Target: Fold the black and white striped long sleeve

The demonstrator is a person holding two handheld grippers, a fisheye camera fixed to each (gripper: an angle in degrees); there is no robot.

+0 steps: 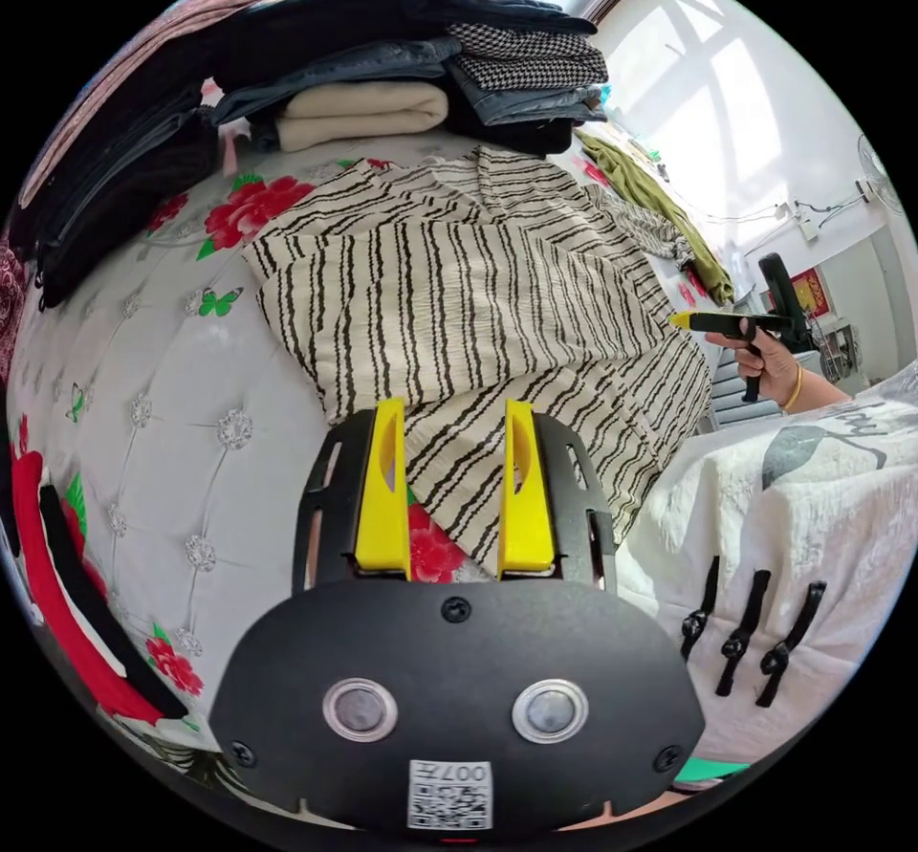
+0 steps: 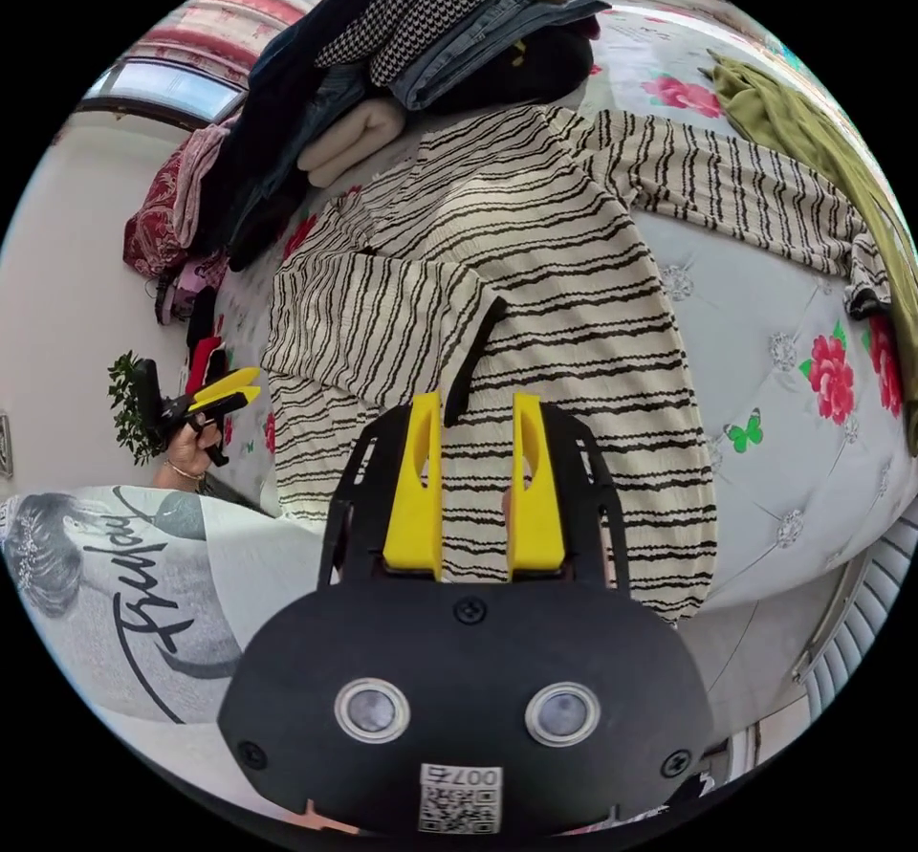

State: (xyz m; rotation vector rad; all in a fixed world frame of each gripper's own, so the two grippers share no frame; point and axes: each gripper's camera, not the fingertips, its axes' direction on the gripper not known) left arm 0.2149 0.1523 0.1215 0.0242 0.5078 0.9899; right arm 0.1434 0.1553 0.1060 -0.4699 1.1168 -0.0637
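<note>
Lying spread across the floral quilted bed (image 1: 143, 393), the black and white striped long sleeve shirt (image 1: 459, 307) is occupying the middle of the mattress, its hem draping over the near edge. One sleeve is lying folded across the body; the other sleeve (image 2: 736, 183) is stretching out flat toward the olive green garment (image 2: 813, 135). A stack of folded clothes (image 1: 411, 58) is sitting along the far edge, just beyond the collar. The left tool (image 1: 448, 479) is hovering above the hem, jaws parted and gripping nothing. The right tool (image 2: 475, 484) is hovering over the shirt body, jaws likewise parted and empty. A hand (image 1: 770, 364) is gripping the right tool's handle beside the bed.
</note>
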